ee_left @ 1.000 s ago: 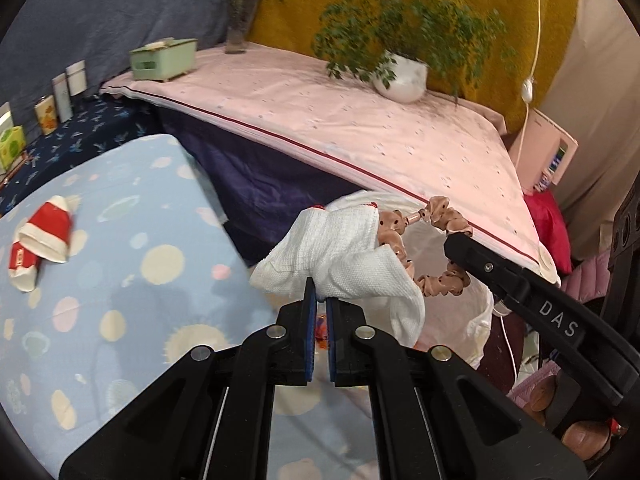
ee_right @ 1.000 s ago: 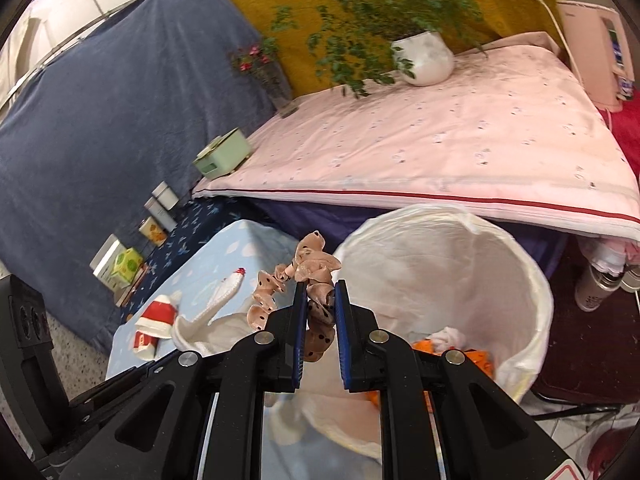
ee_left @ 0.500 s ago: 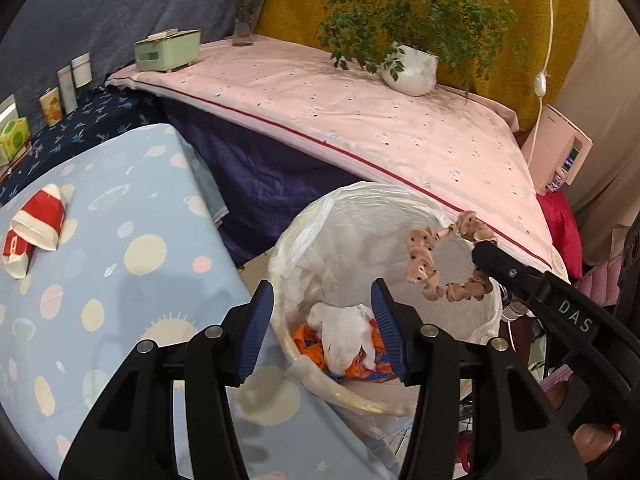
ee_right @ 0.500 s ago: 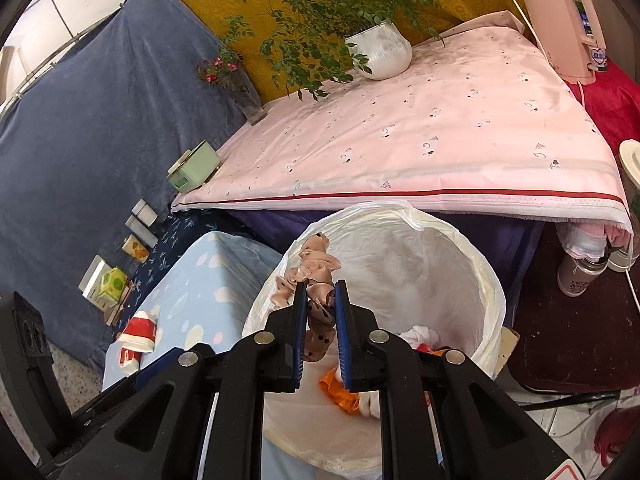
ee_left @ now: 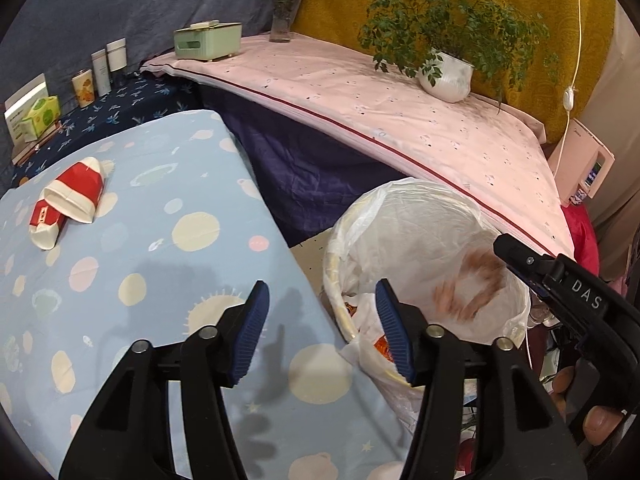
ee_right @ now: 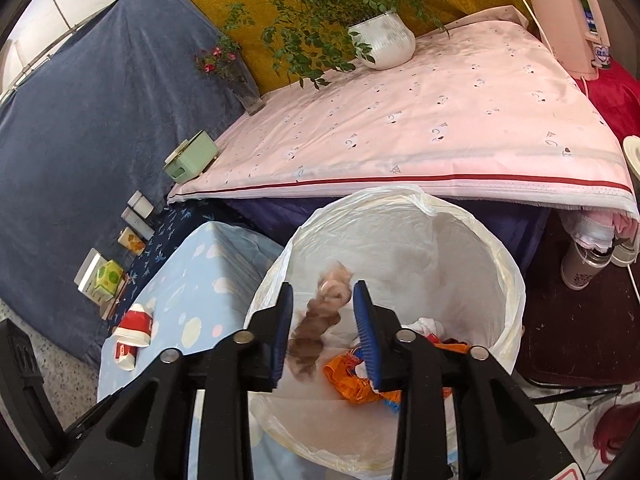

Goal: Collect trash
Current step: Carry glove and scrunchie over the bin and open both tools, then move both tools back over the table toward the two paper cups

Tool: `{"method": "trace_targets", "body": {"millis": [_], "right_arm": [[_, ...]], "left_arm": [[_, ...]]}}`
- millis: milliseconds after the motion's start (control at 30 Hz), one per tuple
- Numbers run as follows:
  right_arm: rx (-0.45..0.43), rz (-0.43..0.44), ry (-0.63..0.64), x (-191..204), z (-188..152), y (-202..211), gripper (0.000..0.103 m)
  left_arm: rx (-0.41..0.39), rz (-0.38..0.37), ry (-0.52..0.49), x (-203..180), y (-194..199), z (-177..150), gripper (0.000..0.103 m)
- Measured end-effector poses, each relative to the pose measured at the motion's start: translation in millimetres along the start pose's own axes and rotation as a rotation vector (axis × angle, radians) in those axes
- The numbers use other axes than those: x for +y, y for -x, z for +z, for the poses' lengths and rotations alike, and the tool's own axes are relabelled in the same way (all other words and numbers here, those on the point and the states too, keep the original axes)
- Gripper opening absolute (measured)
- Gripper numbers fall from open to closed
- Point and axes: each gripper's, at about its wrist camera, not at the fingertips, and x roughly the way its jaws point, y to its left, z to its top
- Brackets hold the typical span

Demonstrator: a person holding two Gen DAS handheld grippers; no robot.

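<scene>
Since a second ago the left claw (ee_left: 320, 328) has let go of the white cloth it held; in the left wrist view its jaws are still opening, with nothing between them, above the edge of the blue spotted bench (ee_left: 152, 248) and the lined trash bin (ee_left: 432, 216). A brown blur, the beaded string (ee_left: 468, 284), shows inside the bin, below the tip of the right claw (ee_left: 520, 258). Two red-and-white paper cups (ee_left: 68, 204) lie uncollected on the bench, likely the next trash to fetch. In the right wrist view the right claw (ee_right: 323, 332) is opening too; the beaded string (ee_right: 320, 320), clamped there earlier, now falls loose between the pads into the bin (ee_right: 508, 264), where the white cloth (ee_right: 428, 325) and an orange wrapper (ee_right: 352, 378) already lie.
</scene>
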Motion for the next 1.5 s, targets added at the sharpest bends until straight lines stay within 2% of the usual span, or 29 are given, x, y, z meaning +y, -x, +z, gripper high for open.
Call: {"method": "trace_targets", "body": {"millis": [200, 267, 300, 633, 733, 1100, 1500], "right_arm": [[0.012, 0.017, 0.037, 12.9, -6.1, 4.9, 0.034], [0.013, 0.018, 0.052, 20.0, -10.0, 6.2, 0.043], [0.012, 0.015, 0.065, 24.8, -12.7, 7.3, 0.044], [0.01, -0.001, 0.215, 72.4, -36.6, 14.2, 0.046], [0.015, 0.0, 0.243, 83.7, -43.1, 14.1, 0.05], [0.047, 0.016, 0.325, 122.7, -64.6, 8.4, 0.05], [0.082, 0.053, 0.408, 170.4, -91.1, -3.4, 0.05]], "left_arm": [[-0.011, 0.042, 0.02, 13.4, 8.9, -4.1, 0.061], [-0.011, 0.052, 0.031, 18.2, 11.3, -5.5, 0.061], [-0.011, 0.055, 0.036, 20.1, 12.4, -6.4, 0.062], [-0.01, 0.108, 0.092, 49.9, 24.9, -14.1, 0.067], [-0.003, 0.124, 0.115, 61.0, 27.7, -16.2, 0.067], [0.036, 0.21, 0.188, 110.3, 34.4, -29.1, 0.066], [-0.01, 0.266, 0.257, 158.5, 53.9, -34.1, 0.066]]}}
